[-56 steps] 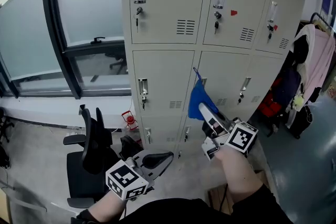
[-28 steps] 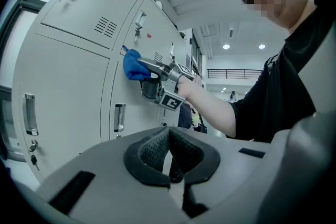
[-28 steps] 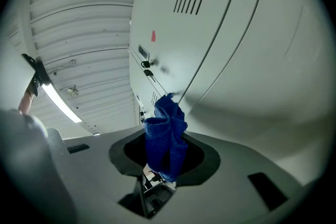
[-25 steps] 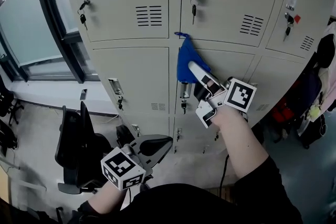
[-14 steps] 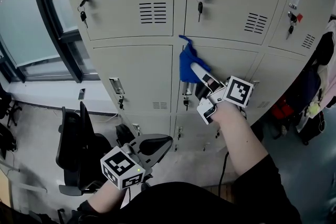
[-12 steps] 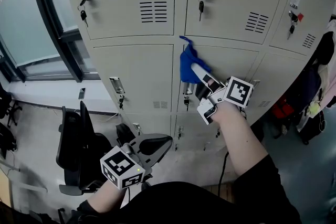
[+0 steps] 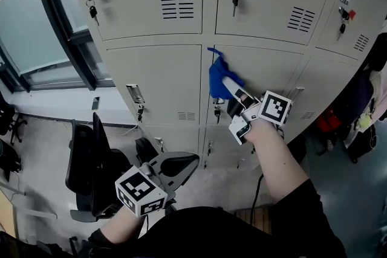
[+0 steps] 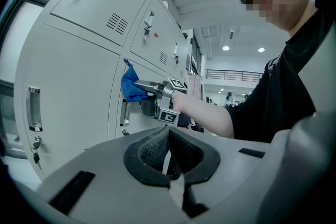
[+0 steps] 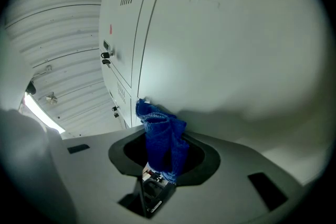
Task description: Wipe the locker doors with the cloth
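The beige locker doors (image 7: 157, 78) fill the head view. A blue cloth (image 7: 217, 75) is pinched in my right gripper (image 7: 226, 83) and pressed against the middle-row door (image 7: 266, 78), close to its left edge and just under the seam above. In the right gripper view the cloth (image 9: 160, 123) bunches up between the jaws of the right gripper (image 9: 164, 150) and touches the pale door (image 9: 220, 34). My left gripper (image 7: 188, 162) hangs low in front of my body, shut and empty, away from the lockers. From the left gripper (image 8: 168, 148) I see the cloth (image 8: 131, 86) on the door.
Keys hang in the locks (image 7: 234, 0) of the upper doors, and a handle (image 7: 135, 95) juts from the left middle door. A black office chair (image 7: 91, 160) stands at the lower left under the window (image 7: 30, 27). Clothes and bags (image 7: 372, 112) hang at the right.
I have come closer to the lockers. My right gripper brought the cloth onto the middle-row door and has slid a little downward on it. The left gripper stayed low.
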`<state>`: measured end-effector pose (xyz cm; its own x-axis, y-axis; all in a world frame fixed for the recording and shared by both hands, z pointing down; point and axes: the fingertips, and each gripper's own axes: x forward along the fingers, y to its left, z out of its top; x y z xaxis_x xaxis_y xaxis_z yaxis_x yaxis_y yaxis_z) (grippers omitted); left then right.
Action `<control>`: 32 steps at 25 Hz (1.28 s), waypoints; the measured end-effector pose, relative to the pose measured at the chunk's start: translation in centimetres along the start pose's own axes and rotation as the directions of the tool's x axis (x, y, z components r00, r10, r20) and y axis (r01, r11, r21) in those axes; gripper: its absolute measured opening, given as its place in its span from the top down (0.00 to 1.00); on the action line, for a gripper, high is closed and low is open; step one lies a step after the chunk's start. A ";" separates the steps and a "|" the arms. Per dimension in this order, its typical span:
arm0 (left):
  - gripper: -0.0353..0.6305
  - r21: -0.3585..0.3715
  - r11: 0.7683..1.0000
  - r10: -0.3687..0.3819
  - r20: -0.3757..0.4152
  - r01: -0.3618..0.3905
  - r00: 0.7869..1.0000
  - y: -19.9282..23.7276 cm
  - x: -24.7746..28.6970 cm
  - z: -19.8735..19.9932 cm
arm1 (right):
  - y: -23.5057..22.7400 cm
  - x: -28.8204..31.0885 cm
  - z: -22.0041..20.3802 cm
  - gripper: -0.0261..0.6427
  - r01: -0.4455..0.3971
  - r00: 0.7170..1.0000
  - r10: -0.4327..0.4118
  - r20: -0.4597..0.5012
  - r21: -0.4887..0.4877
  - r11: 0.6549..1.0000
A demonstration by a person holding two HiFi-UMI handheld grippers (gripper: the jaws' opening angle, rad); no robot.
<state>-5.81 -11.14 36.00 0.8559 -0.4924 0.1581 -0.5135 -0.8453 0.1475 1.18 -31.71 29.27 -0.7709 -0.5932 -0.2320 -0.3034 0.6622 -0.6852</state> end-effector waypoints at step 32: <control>0.94 -0.048 0.999 0.014 -0.051 -0.016 0.999 0.3 1.3 -2.4 | -10.3 -4.1 -9.8 0.81 0.172 0.984 -0.158 -0.084 0.192 0.966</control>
<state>-4.96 -11.56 38.58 0.8445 -0.4929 0.2093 -0.5297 -0.8262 0.1917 1.98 -31.62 44.04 -0.7573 -0.6501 -0.0619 -0.3183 0.4503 -0.8342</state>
